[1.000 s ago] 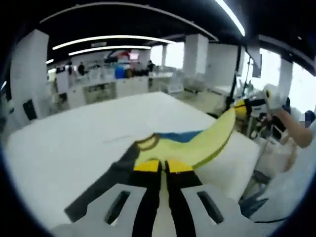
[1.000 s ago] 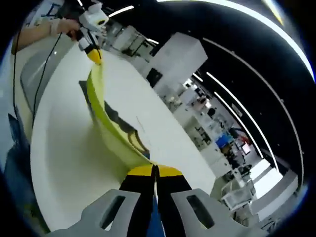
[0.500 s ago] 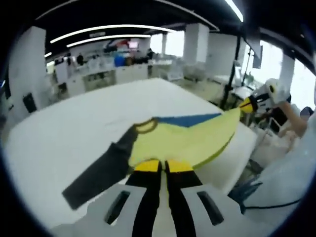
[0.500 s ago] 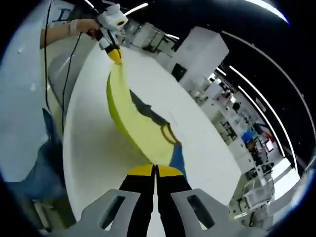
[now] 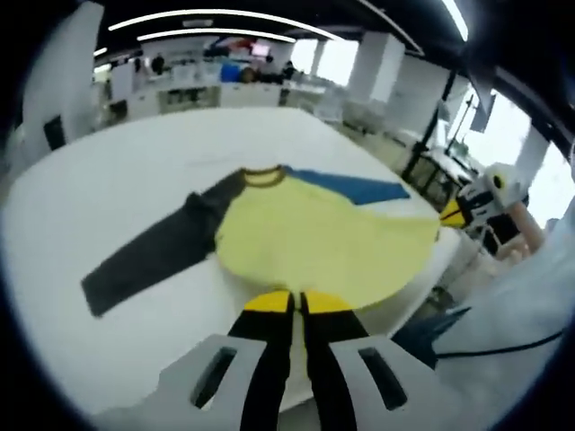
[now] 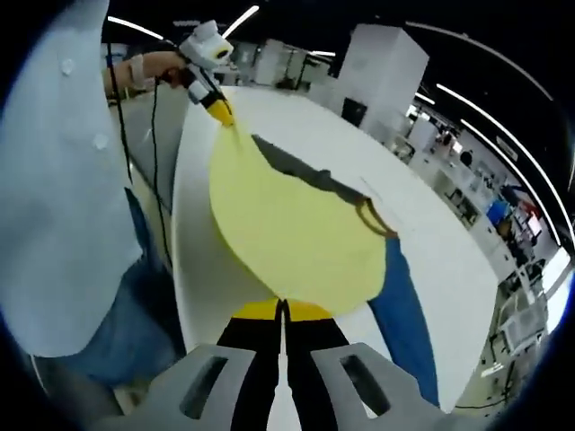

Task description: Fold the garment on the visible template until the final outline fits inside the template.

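We hold the yellow garment (image 5: 323,247) by its hem over the white table (image 5: 108,197), left gripper (image 5: 297,301) and right gripper (image 6: 281,310) both clamped on it, still spreading; next, lay it flat.

In the left gripper view, the left gripper (image 5: 297,303) rises from the bottom with its black jaws pressed together, yellow tips side by side, clamped on the shirt (image 5: 323,251) hem. At the right edge the right gripper (image 5: 460,213) shows, its yellow tip pinching the same hem, a hand (image 5: 526,235) behind it. In the right gripper view, the right gripper's (image 6: 282,309) jaws are likewise closed on the cloth; the left gripper (image 6: 221,112) is at upper left, gripped by a hand (image 6: 160,66) with a bare forearm
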`<state>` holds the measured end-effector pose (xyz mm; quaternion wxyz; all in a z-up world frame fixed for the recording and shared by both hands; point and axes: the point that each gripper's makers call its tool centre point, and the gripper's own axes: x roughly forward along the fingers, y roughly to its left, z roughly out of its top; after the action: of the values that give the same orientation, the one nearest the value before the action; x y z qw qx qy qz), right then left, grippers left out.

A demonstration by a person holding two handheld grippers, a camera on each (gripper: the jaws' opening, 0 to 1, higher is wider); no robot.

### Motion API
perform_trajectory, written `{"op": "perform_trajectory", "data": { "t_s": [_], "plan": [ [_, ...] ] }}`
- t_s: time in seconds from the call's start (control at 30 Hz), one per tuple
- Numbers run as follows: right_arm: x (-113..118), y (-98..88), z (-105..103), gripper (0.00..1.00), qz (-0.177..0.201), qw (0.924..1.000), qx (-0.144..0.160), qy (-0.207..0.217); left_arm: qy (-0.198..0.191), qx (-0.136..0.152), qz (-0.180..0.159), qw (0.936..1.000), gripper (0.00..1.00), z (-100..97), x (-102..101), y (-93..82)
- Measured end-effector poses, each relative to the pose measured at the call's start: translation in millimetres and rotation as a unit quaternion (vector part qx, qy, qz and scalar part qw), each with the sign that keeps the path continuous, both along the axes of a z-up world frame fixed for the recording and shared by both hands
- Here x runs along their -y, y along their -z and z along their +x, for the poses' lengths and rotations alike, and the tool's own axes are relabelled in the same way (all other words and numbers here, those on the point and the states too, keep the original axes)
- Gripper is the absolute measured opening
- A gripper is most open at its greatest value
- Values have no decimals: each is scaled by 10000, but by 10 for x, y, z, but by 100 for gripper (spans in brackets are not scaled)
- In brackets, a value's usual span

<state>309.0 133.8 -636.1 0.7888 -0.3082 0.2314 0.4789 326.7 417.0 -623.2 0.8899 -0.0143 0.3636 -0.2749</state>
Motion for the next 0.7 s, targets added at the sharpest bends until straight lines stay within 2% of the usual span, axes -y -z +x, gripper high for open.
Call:
{"op": "perform_trajectory", "data": {
  "t_s": [0.27, 0.37, 0.47, 0.7],
  "plan": [
    [-90, 312, -159, 1, -124, 9992, -351, -174, -138, -378, 33, 9992, 0, -155, -48, 290],
    [-111, 377, -189, 1, -114, 9988, -429, -200, -162, -441, 8, 9989, 0, -179, -53, 331],
    [-153, 507, -231, 1, -107, 9981, -561, -231, -241, -560, 138, 9980, 0, -213, -113, 420],
    [-314, 735, -329, 1, -143, 9956, -810, -448, -287, -629, 61, 9976, 0, -257, -68, 458]
  ]
}}
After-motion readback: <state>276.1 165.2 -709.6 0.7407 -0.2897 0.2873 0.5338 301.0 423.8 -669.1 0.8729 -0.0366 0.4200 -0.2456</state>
